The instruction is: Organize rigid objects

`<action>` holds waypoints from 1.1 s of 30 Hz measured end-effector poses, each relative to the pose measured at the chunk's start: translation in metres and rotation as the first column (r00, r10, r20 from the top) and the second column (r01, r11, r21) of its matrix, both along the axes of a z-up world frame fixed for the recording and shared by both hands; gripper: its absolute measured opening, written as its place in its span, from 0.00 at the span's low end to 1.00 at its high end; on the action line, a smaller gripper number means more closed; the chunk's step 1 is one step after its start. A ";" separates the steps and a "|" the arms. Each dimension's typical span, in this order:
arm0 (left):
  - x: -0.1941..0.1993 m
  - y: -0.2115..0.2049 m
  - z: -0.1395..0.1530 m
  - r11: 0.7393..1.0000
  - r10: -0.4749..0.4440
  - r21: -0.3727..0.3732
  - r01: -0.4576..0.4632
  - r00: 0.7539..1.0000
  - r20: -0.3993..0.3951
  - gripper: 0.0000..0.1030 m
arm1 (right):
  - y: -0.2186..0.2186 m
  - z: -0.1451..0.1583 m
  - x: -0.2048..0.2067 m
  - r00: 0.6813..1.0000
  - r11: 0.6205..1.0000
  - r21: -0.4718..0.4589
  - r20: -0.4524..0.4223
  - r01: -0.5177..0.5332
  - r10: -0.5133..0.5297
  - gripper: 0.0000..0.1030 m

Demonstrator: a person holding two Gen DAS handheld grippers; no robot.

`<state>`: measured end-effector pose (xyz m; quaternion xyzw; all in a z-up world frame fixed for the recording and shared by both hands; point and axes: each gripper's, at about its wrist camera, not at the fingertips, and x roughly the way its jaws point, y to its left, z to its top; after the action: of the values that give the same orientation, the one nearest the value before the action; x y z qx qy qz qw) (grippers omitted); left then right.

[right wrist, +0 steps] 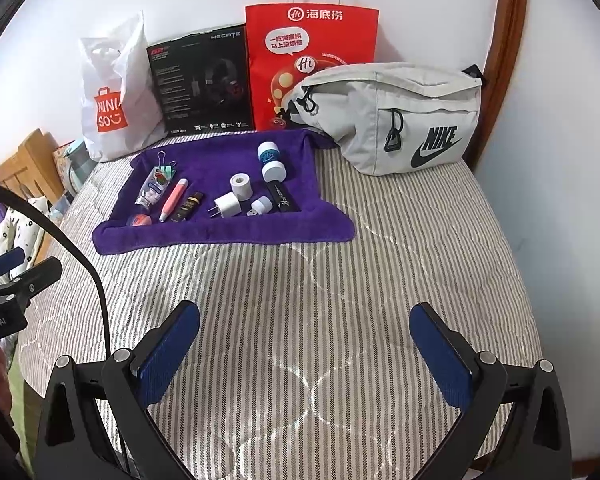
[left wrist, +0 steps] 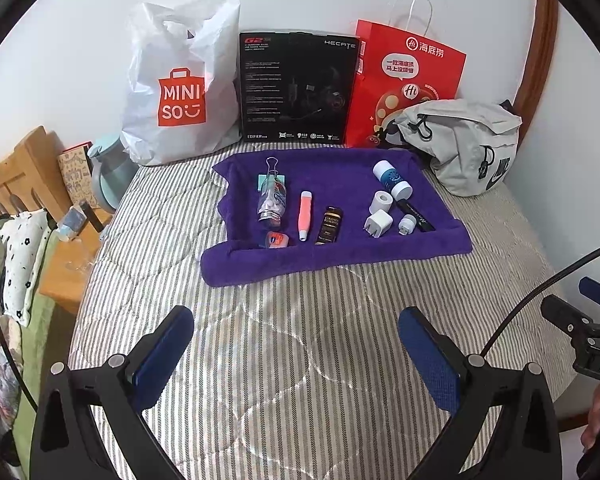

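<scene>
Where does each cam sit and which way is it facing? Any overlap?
Left wrist: on the left gripper, open above the striped bedspread, facing the purple towel and wall; the right gripper and a hand show at right.
Right wrist: on the right gripper, open, same heading, further right; the left gripper shows at left.
Shared: towel, grey Nike waist bag, red paper bag.

We see a purple towel (left wrist: pixel 332 252) on the grey-and-white striped bedcover (left wrist: pixel 300 340), a pink tube (left wrist: pixel 305 216) on it, a red paper bag (right wrist: pixel 312 64) and our blue finger pads (right wrist: pixel 168 360).
</scene>
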<state>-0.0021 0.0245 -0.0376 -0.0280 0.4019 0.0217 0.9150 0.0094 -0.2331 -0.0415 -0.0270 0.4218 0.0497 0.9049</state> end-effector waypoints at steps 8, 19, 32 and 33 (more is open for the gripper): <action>0.000 0.000 0.000 1.000 0.001 -0.001 -0.001 1.000 -0.002 1.00 | 0.000 0.000 0.000 1.000 1.000 0.007 0.001 0.002 -0.002 1.00; 0.001 0.000 0.002 1.000 -0.006 0.002 0.006 1.000 0.002 1.00 | -0.002 0.003 0.000 1.000 1.000 0.006 0.007 0.006 -0.006 1.00; 0.002 -0.001 0.002 1.000 -0.005 0.001 0.005 1.000 0.000 1.00 | -0.002 0.004 0.002 1.000 1.000 0.006 0.008 0.004 -0.004 1.00; 0.002 -0.001 0.002 1.000 -0.006 0.000 0.006 1.000 0.001 1.00 | -0.002 0.003 0.002 1.000 1.000 0.004 0.006 0.004 -0.004 1.00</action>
<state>-0.0002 0.0236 -0.0359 -0.0267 0.4015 0.0192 0.9153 0.0118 -0.2350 -0.0381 -0.0247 0.4190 0.0486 0.9064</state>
